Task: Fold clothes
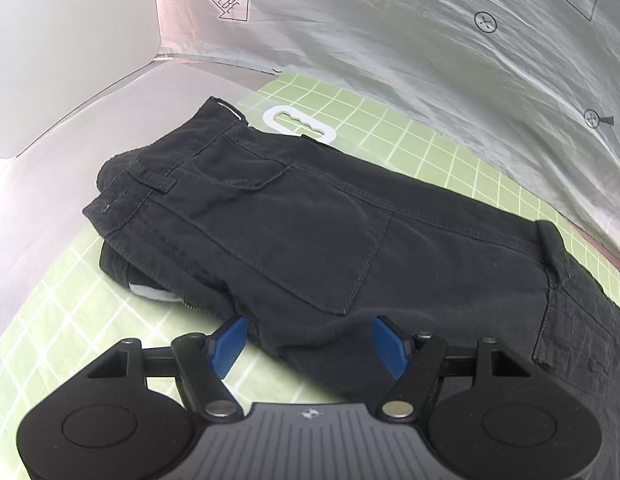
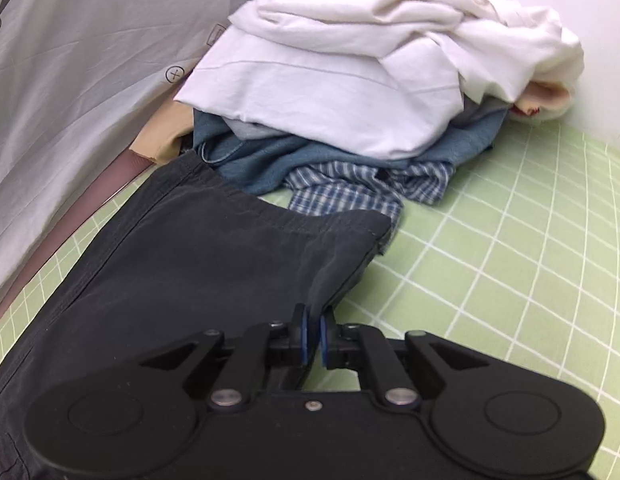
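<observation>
Nearest the lens we have the right hand-held gripper [image 2: 312, 334], its blue pads pinched nearly together on a fold of dark fabric at the hem corner of the dark trousers [image 2: 198, 248]. The leg runs away from it up and left in the right wrist view, and the hem edge lies across the top. In the left wrist view the left hand-held gripper [image 1: 310, 338] stands wide, its blue pads either side of the near edge of the trousers [image 1: 294, 216]; we can't tell if they touch the cloth, and nothing is clamped. There the waistband sits at the far left and the long axis runs left to right across the view, so the garment lies straight ahead of both hand-held grippers, waist end with the left, leg end with the right. We judge the next fold turns on carrying the pinched hem toward the waist along that axis. The trousers lie flat on the green grid mat [image 2: 509, 240] on the desk. The pile of unfolded clothes [image 2: 369, 80] sits just beyond the hem, its plaid shirt [image 2: 349, 196] touching it, and could snag. A white plastic handle [image 1: 298, 124] peeks out behind the waistband. Silver backdrop [image 1: 389, 40] closes the far side.
</observation>
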The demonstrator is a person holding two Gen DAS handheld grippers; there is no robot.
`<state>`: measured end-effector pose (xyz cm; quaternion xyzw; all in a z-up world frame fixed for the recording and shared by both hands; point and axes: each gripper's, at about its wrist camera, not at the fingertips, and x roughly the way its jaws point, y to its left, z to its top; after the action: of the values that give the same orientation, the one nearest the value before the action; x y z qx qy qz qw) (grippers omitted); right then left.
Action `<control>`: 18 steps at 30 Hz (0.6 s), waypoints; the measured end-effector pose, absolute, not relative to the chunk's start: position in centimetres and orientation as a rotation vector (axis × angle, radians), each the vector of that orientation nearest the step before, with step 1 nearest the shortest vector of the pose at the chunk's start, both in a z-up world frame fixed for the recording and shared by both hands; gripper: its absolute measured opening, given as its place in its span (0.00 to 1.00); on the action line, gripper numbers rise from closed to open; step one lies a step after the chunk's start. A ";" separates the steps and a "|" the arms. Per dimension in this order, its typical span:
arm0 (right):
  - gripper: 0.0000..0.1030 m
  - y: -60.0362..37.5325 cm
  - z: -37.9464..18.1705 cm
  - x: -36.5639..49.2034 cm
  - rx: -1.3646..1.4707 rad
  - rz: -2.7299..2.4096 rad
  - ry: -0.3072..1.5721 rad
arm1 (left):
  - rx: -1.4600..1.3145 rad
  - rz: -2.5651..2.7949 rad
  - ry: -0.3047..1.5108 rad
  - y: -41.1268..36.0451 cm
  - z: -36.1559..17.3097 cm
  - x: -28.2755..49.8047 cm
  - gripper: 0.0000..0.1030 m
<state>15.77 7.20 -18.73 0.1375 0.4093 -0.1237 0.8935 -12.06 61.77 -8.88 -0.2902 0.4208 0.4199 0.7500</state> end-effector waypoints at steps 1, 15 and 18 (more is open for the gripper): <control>0.16 7.0 -18.9 15.4 0.298 -0.242 0.863 | -0.644 0.909 0.922 61.4 -8.8 -12.4 0.69; 0.44 16.1 -20.4 7.6 0.577 0.095 0.966 | -0.667 0.851 0.912 60.3 -7.6 -16.4 0.69; 0.44 17.2 -20.6 6.7 0.656 0.138 0.976 | -0.666 0.848 0.918 60.7 -7.6 -17.4 0.69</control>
<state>6.72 17.20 -20.64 0.3091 0.4602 0.0652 0.8297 -17.36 60.69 -7.56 -0.3057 0.4218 0.3894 0.7596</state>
